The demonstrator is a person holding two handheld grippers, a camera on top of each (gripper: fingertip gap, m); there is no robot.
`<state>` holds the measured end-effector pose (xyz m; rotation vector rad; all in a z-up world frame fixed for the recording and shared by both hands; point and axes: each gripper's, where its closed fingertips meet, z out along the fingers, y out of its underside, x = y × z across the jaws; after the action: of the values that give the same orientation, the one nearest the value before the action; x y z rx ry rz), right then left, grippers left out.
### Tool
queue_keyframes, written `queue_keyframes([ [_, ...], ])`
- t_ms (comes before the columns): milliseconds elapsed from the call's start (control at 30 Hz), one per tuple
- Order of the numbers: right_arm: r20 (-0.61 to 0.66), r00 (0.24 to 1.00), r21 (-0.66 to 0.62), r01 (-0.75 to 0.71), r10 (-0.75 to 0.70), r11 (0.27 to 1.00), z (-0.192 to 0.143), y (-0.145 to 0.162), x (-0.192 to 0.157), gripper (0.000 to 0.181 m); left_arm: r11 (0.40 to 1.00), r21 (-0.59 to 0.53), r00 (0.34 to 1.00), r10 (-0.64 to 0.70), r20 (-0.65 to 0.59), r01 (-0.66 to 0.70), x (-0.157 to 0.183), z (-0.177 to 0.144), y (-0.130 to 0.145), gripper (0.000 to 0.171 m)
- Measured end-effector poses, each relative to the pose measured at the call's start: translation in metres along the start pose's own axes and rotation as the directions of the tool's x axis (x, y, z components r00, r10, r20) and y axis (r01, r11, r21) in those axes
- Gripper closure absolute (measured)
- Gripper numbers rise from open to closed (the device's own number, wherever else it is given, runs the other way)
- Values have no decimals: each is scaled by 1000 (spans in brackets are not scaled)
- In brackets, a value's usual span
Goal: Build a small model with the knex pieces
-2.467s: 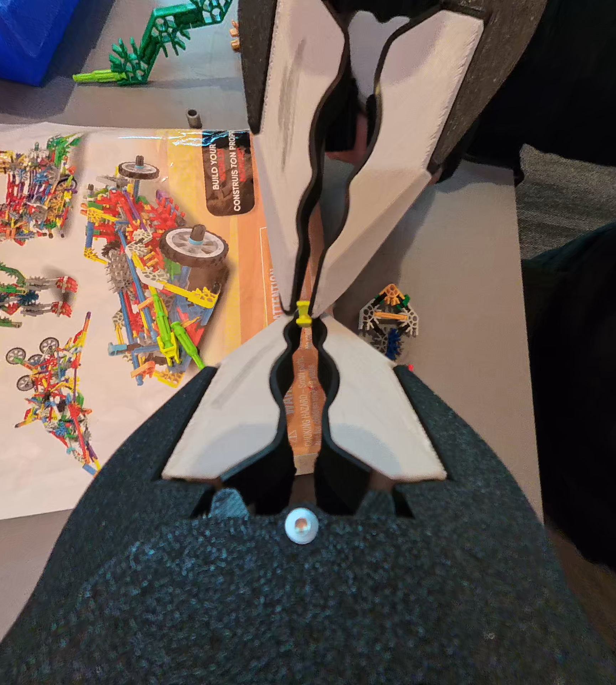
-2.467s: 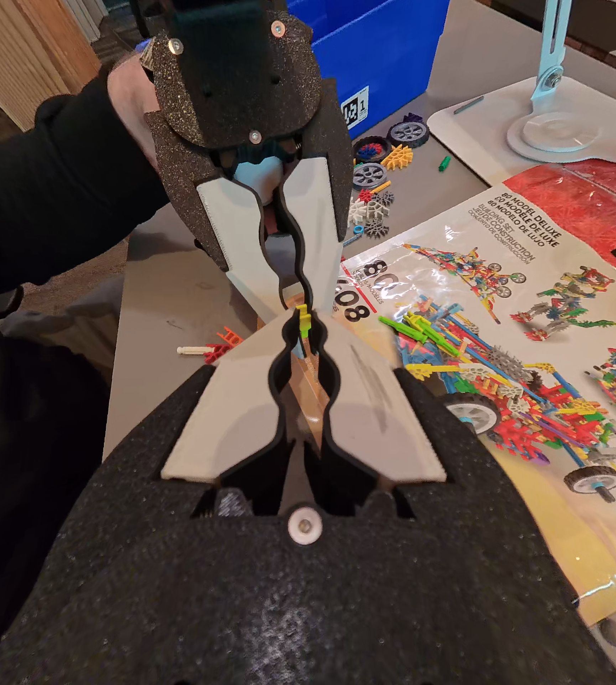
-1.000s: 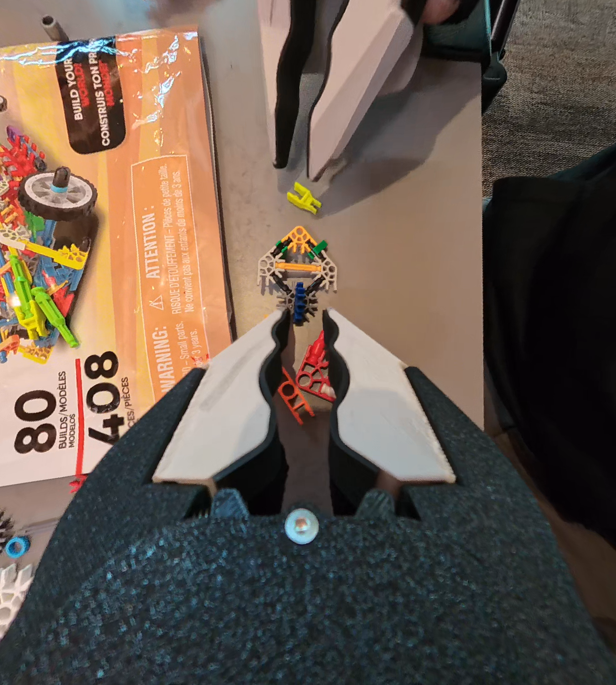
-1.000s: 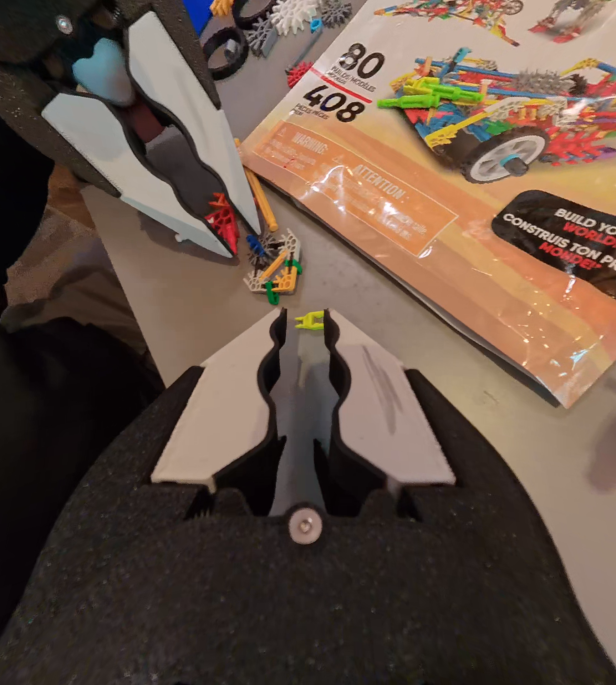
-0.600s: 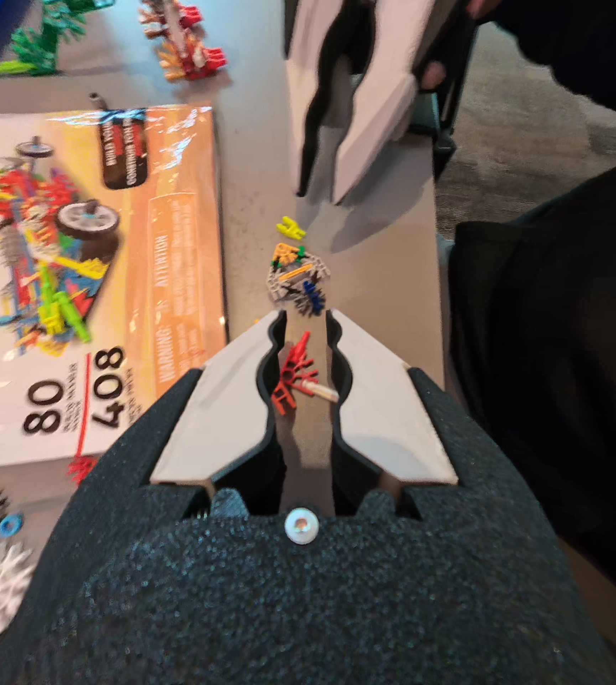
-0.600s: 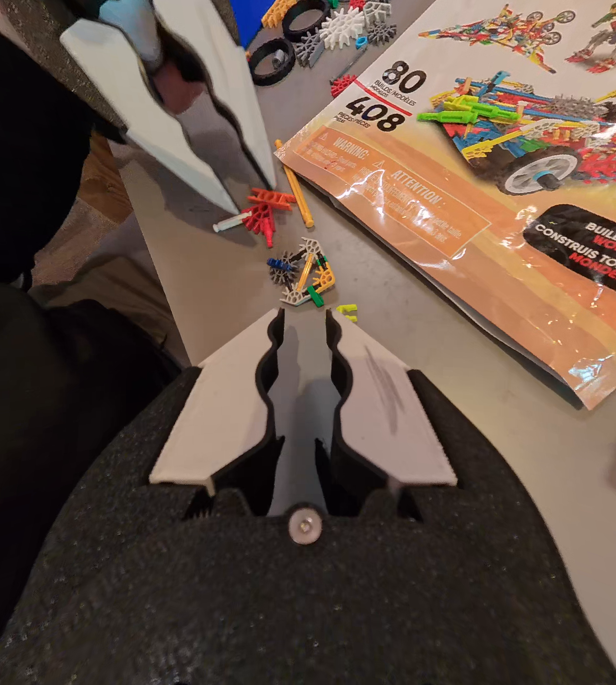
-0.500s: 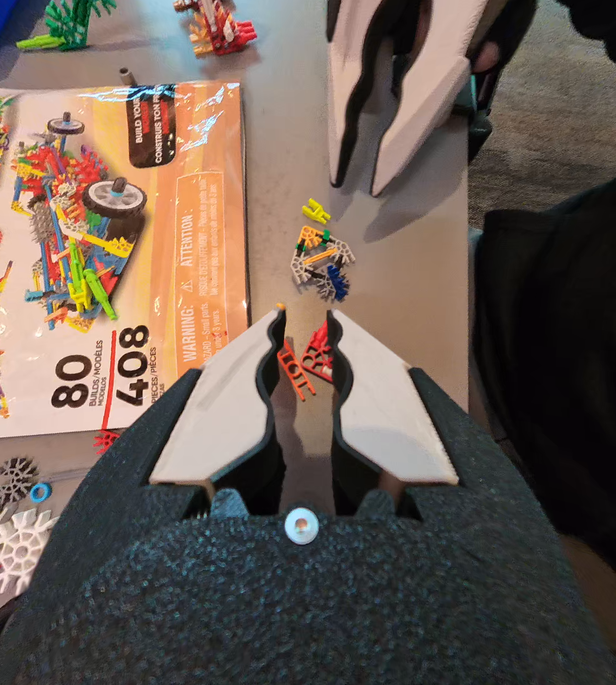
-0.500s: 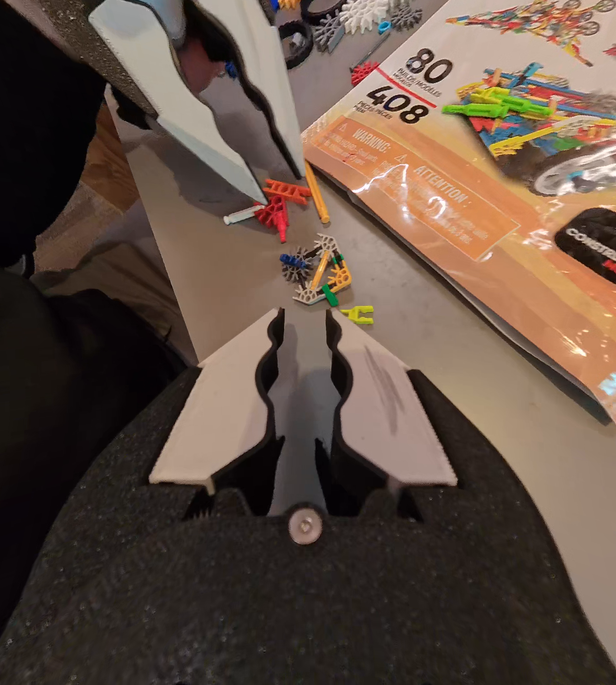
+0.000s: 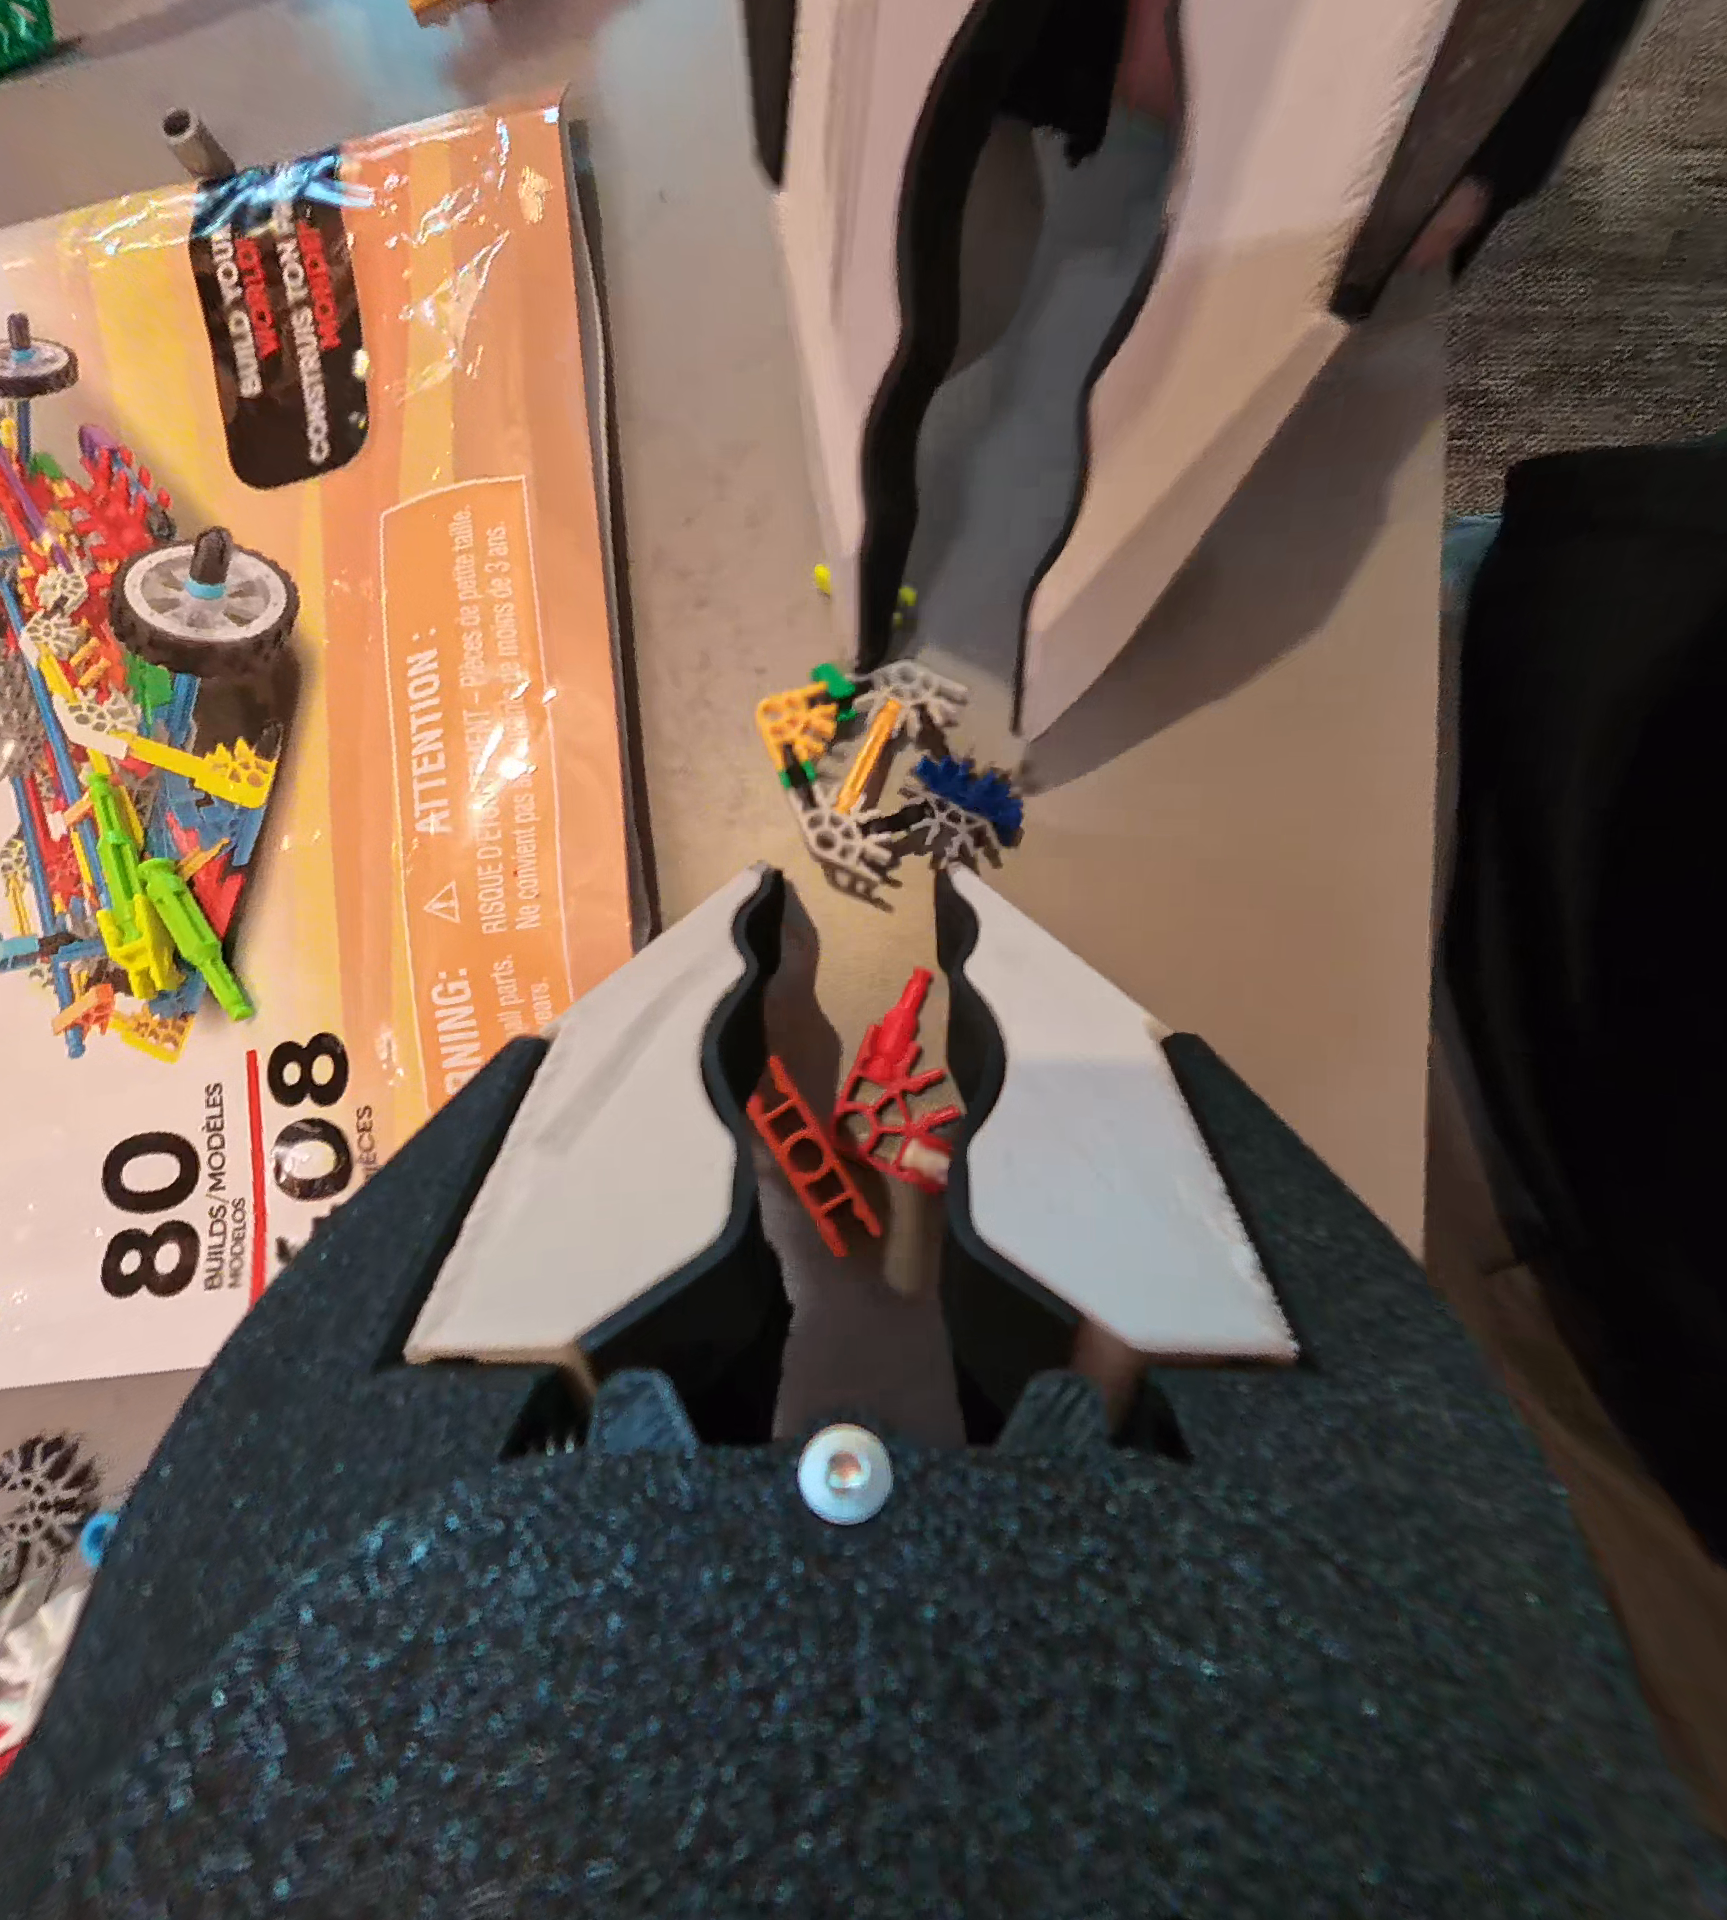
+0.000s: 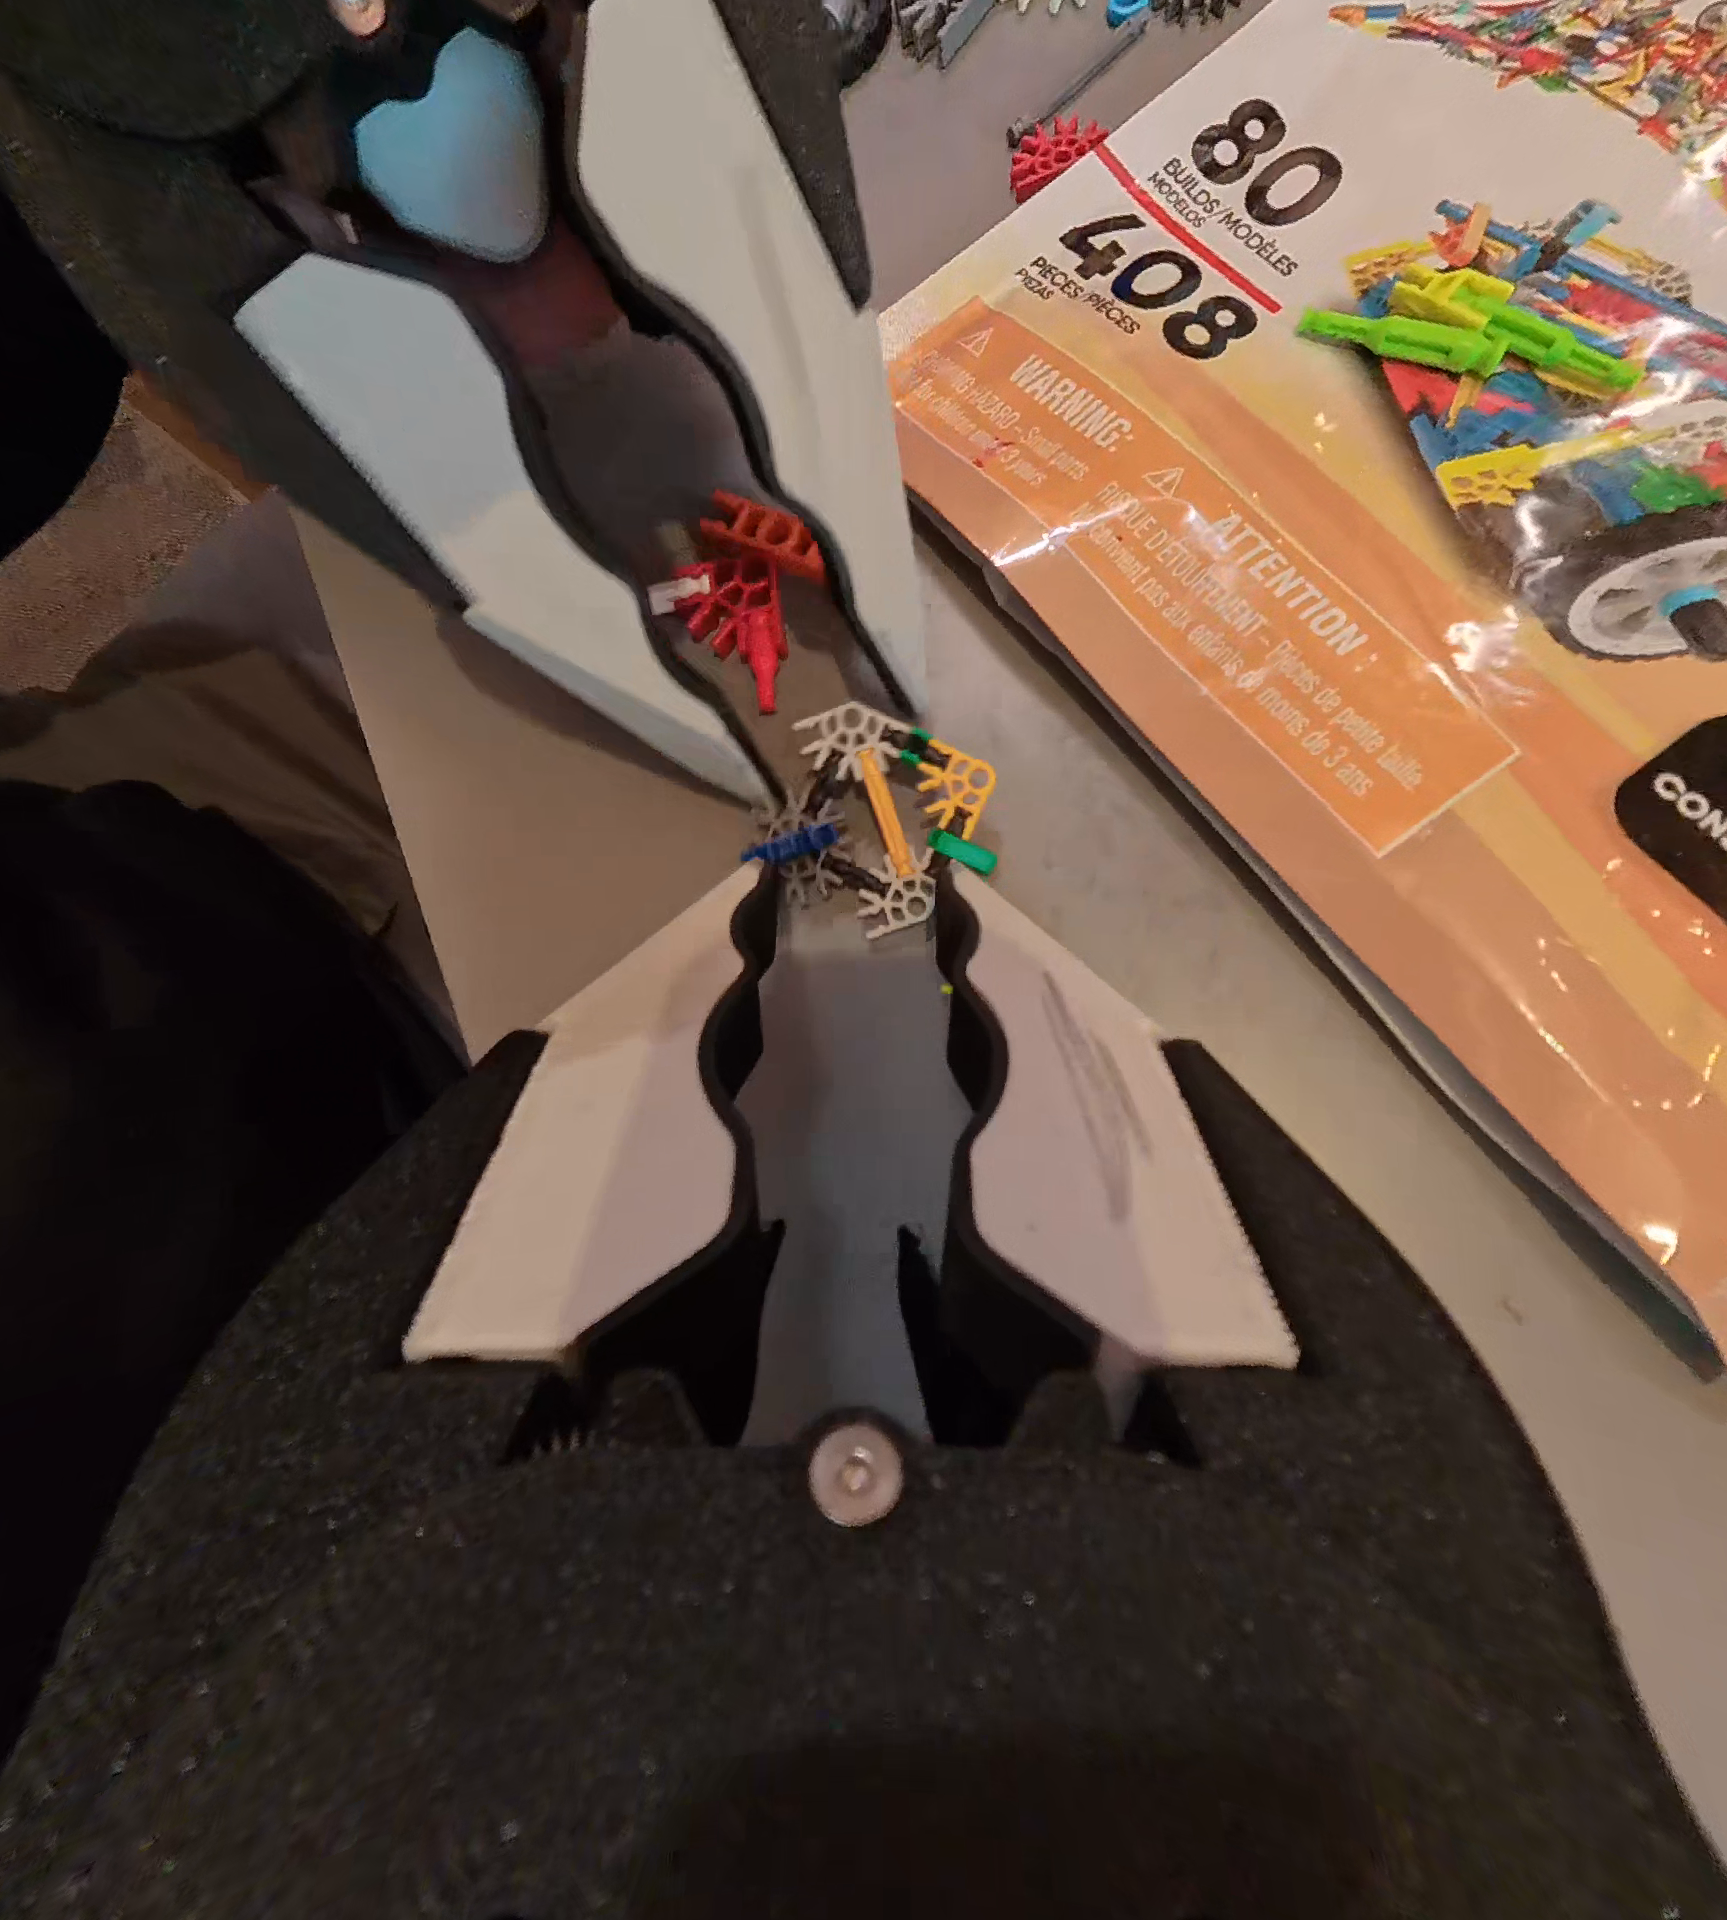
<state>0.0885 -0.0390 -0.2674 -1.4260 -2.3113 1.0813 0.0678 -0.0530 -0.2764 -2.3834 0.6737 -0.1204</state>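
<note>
We see both grippers, left (image 9: pixel 854 883) and right (image 10: pixel 854 883), fingers parted and empty, flanking the small multicoloured assembly (image 10: pixel 874 821) on the tabletop (image 10: pixel 1202 1091); red pieces (image 9: pixel 854 1107) lie between the left fingers

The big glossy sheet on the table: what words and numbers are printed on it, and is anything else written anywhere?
I won't repeat writing; here is where it stands.
Plastic-wrapped booklet: large black numerals with small captions, near one corner.
Orange boxed panel: small white print with triangle signs.
Black rounded patch: white and red lettering.
Loose toy pieces: no writing seen.
</note>
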Motion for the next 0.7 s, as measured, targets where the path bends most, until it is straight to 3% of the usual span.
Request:
queue_keyframes([
  [367, -29, 999, 15, 29, -28, 999, -18, -1, 18, 154, 998, 48, 995, -51, 80, 48, -8, -18, 2, 135],
  [700, -83, 994, -30, 66, -68, 997, -28, 13, 19, 154, 999, 25, 1000, 22, 10, -22, 21, -8, -1, 141],
])
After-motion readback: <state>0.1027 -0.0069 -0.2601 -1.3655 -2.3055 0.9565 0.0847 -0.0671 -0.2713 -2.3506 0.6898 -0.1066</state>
